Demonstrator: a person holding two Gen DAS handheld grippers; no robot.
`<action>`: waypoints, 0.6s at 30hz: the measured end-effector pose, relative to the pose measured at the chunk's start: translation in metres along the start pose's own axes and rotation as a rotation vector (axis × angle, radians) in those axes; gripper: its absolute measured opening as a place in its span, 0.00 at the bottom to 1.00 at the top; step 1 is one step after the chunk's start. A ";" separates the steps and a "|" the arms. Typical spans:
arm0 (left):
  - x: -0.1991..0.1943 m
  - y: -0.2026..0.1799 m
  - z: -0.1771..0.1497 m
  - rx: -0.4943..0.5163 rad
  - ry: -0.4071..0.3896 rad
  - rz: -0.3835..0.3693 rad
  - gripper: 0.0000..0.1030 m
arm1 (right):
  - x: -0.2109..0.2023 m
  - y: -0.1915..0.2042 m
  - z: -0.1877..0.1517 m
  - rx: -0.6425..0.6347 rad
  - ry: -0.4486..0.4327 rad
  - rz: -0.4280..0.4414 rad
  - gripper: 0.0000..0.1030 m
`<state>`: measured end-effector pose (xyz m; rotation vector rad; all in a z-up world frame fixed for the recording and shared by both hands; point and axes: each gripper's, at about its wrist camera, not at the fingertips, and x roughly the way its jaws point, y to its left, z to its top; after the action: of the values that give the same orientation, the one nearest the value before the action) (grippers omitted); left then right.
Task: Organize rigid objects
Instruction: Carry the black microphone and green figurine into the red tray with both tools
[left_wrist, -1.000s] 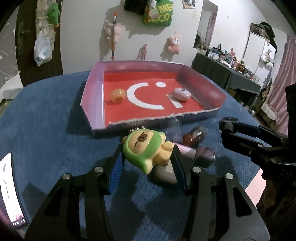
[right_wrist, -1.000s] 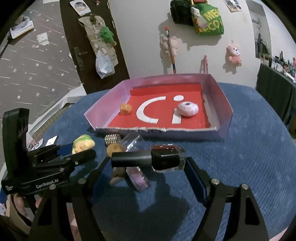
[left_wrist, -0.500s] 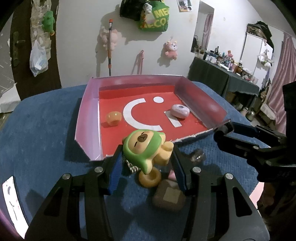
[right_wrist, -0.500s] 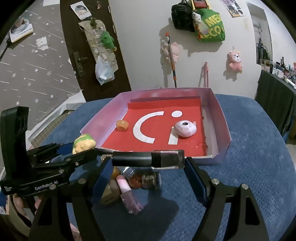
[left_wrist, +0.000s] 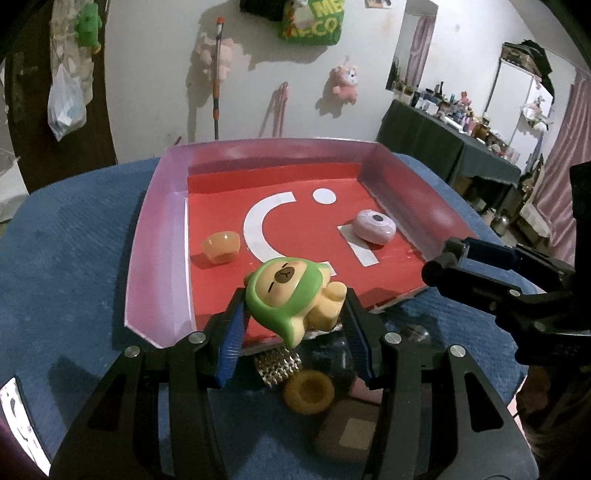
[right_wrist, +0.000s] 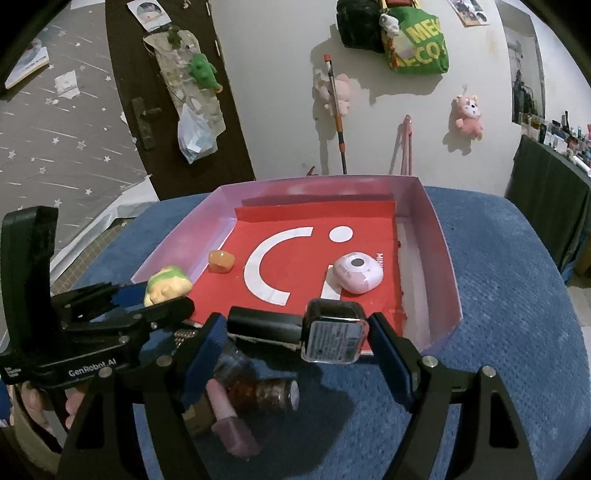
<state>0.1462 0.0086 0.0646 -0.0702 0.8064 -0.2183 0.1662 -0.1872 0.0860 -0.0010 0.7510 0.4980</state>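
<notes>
Left wrist view: the left gripper (left_wrist: 293, 314) has its blue pads clamped on a green-hooded bear figurine (left_wrist: 291, 295), lifted above the near edge of the pink-walled tray (left_wrist: 155, 236). The tray sits on a blue cloth surface (left_wrist: 66, 251). On its red floor with white markings lie an orange bead-like piece (left_wrist: 221, 246) at the left and a pale pink oval case (left_wrist: 373, 226) at the right, well apart. On the cloth below the jaws, just outside the tray's near wall, lie a studded metallic piece (left_wrist: 277, 365), an amber ring (left_wrist: 309, 391) and a brown square block (left_wrist: 351, 432), close together.

Right wrist view: the right gripper (right_wrist: 297, 332) grips a dark nail polish bottle (right_wrist: 295, 330) held crosswise, black cap against the left pad and glass base against the right, jaws fairly wide. The bottle hangs over the tray's near wall. Beneath it on the cloth lie a pink-capped bottle (right_wrist: 231, 424) and a brown glittery bottle (right_wrist: 273, 393), touching. A hand (right_wrist: 44, 402) shows at the lower left behind the left gripper's body.
</notes>
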 end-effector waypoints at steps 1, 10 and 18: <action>0.004 0.002 0.001 -0.005 0.011 0.002 0.46 | 0.004 -0.001 0.003 -0.001 0.006 0.000 0.77; 0.038 0.013 0.005 -0.038 0.113 -0.011 0.46 | 0.047 -0.009 0.014 -0.008 0.103 -0.030 0.77; 0.059 0.022 0.009 -0.057 0.146 0.018 0.46 | 0.075 -0.015 0.019 0.000 0.167 -0.066 0.77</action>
<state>0.1957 0.0168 0.0263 -0.1015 0.9589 -0.1851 0.2323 -0.1648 0.0481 -0.0682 0.9118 0.4391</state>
